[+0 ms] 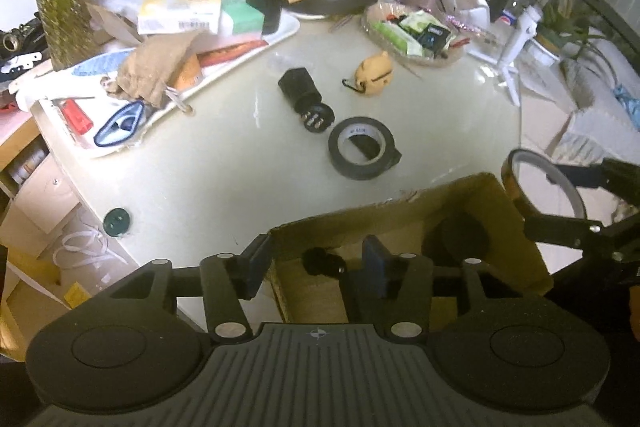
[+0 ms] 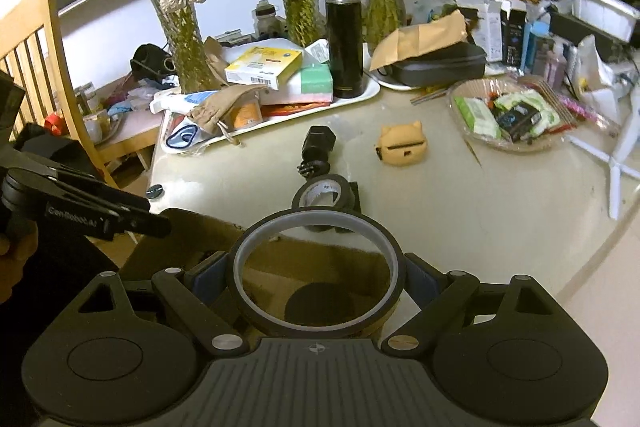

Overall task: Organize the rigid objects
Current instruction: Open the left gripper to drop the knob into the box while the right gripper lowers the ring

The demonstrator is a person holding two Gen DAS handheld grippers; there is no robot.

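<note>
- Over the cardboard box (image 2: 320, 263) at the desk (image 2: 460, 207) edge, the right tongs (image 2: 316, 279) are clamped on a thin tape ring (image 2: 316, 227).
- Left tongs (image 1: 316, 263) stand apart across the box wall, gripping nothing.
- 1 black tape roll (image 1: 362, 147) and a black plug (image 1: 306, 99) lie on the desk beyond.

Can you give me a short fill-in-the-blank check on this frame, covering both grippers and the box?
1. The right gripper is shut on a thin ____ of tape.
2. That ring hangs over the open ____ box.
3. The left gripper has its fingers on either side of the box's ____, one outside and one inside.
4. On the table, the black tape roll lies beside a black ____ with metal prongs.

Missing words: ring; cardboard; wall; plug adapter
</note>
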